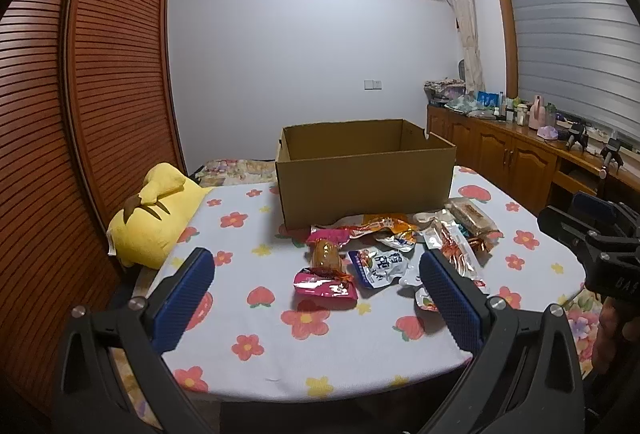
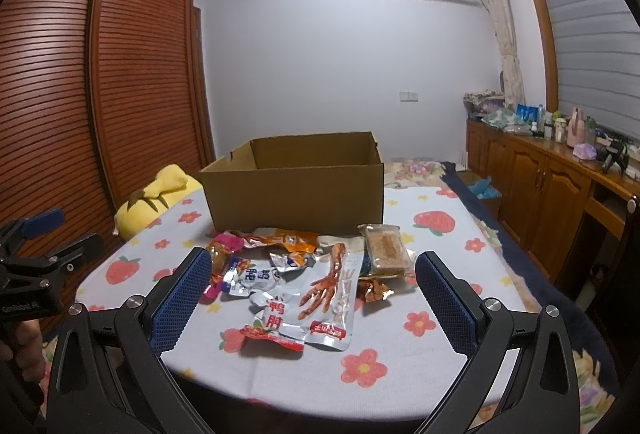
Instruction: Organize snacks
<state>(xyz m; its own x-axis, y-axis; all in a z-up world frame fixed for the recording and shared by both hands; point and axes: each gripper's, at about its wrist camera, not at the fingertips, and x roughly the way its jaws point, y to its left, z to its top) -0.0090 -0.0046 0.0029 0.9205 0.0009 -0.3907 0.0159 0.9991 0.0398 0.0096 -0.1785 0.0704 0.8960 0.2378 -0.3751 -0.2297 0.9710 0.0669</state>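
Note:
An open empty cardboard box (image 1: pixel 366 181) (image 2: pixel 296 193) stands on the flowered cloth, with a pile of snack packets in front of it. The pile holds a pink packet (image 1: pixel 325 284), a white-blue packet (image 1: pixel 378 266) (image 2: pixel 250 276), an orange packet (image 1: pixel 384 226) (image 2: pixel 288 238), a clear chicken-foot packet (image 2: pixel 330 294) (image 1: pixel 454 250), a biscuit packet (image 2: pixel 386 246) (image 1: pixel 472 215) and a red-white packet (image 2: pixel 274 322). My left gripper (image 1: pixel 316 268) is open and empty, hovering short of the pile. My right gripper (image 2: pixel 314 270) is open and empty, also above the near side of the pile.
A yellow plush toy (image 1: pixel 154 218) (image 2: pixel 160 193) lies at the table's left edge by a slatted wooden wardrobe (image 1: pixel 80 113). A wooden sideboard (image 2: pixel 552 189) with bottles runs along the right wall. The right gripper shows at the right edge of the left wrist view (image 1: pixel 592 238).

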